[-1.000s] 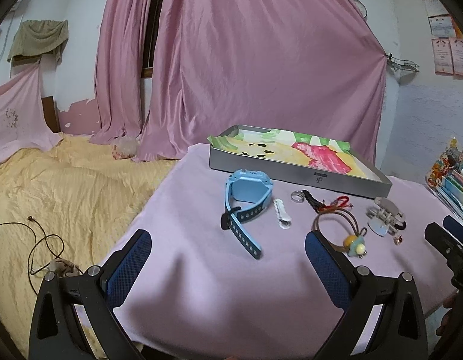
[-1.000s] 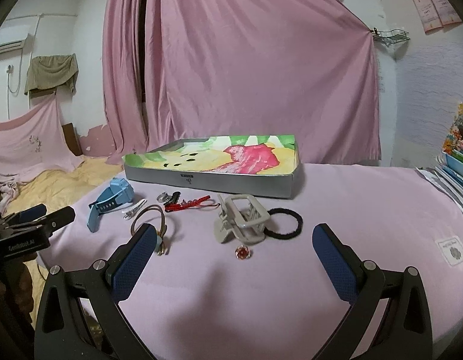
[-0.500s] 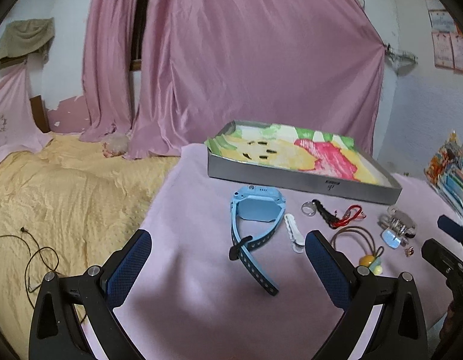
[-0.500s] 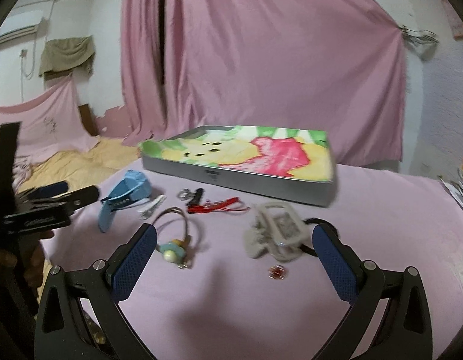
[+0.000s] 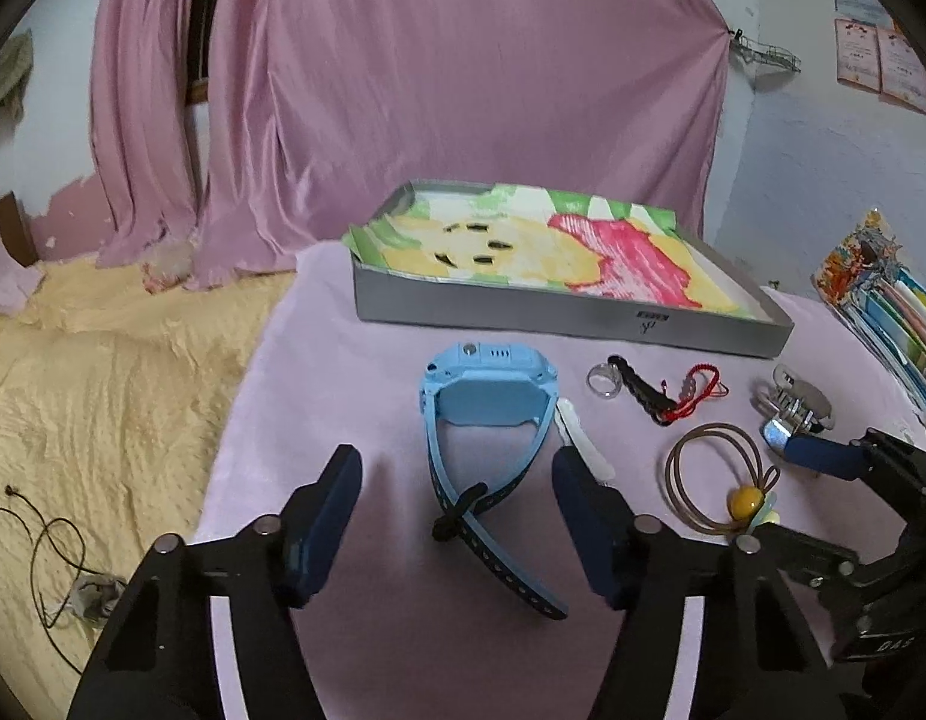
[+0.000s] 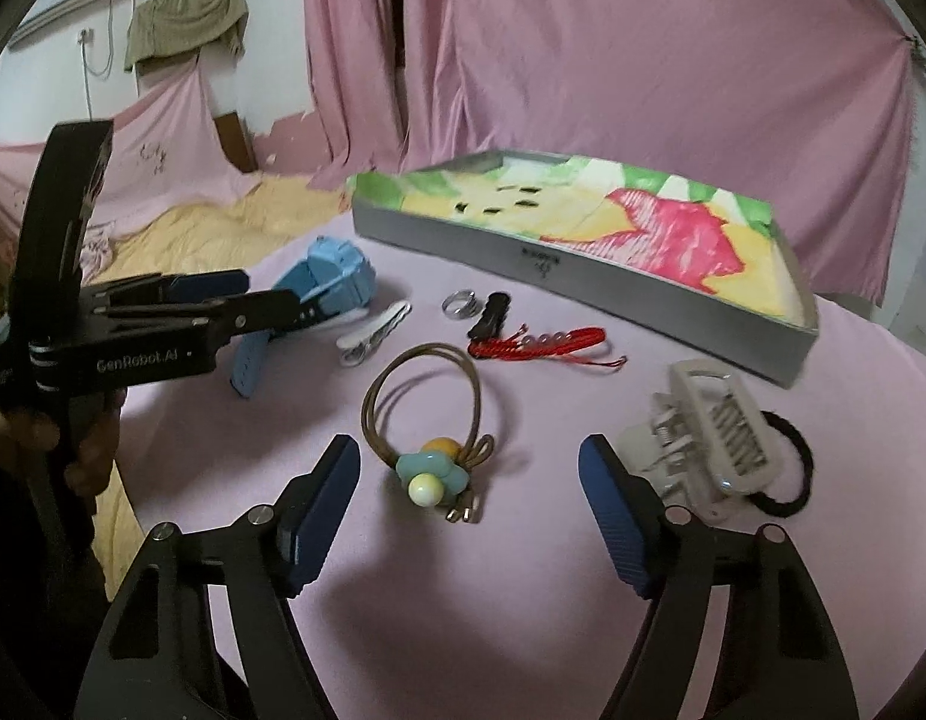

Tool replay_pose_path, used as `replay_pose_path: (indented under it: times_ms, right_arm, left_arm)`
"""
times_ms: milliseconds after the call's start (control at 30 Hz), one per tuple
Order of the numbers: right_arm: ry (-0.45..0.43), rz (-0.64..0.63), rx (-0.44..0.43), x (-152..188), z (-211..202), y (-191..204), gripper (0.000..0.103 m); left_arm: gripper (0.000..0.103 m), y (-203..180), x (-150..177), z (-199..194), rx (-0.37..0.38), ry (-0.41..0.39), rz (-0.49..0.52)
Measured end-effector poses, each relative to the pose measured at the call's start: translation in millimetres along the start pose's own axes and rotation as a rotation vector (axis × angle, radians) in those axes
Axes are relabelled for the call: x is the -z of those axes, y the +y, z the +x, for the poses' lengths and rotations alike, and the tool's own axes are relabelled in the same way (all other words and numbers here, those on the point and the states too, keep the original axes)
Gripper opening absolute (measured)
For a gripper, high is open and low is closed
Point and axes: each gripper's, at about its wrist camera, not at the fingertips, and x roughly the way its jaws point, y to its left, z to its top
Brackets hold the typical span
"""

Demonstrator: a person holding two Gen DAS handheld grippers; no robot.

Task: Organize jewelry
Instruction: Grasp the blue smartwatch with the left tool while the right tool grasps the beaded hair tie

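- Closing in: over the last second my left gripper [image 5: 457, 516] had dropped toward the blue watch [image 5: 490, 414], which lay in front of the tray [image 5: 571, 318]; its fingers stood apart, astride the strap, touching nothing.
- My right gripper [image 6: 469, 504] had advanced on the hair tie [image 6: 427, 420], also short of the tray, fingers apart, empty.
- Tray held no jewelry yet; I judged both grasps imminent.

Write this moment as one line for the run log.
left gripper: open, over blue watch | right gripper: open, over hair tie | tray: no jewelry
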Motion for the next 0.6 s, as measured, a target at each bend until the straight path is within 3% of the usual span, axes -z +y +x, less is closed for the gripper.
replay_pose_path:
  times_ms: [333, 400, 600]
  right_arm:
    - [0.048, 0.037, 0.011, -4, 14, 5, 0.052]
    - [0.041, 0.052, 0.025, -4, 14, 6, 0.049]
    - [0.024, 0.083, 0.067, -5, 16, 7, 0.028]
  left_arm:
    - [0.036, -1, 0, 15, 0.048, 0.064, -0.015]
    - [0.036, -3, 1, 16, 0.042, 0.064, -0.011]
    - [0.022, -8, 4, 14, 0.012, 0.058, -0.007]
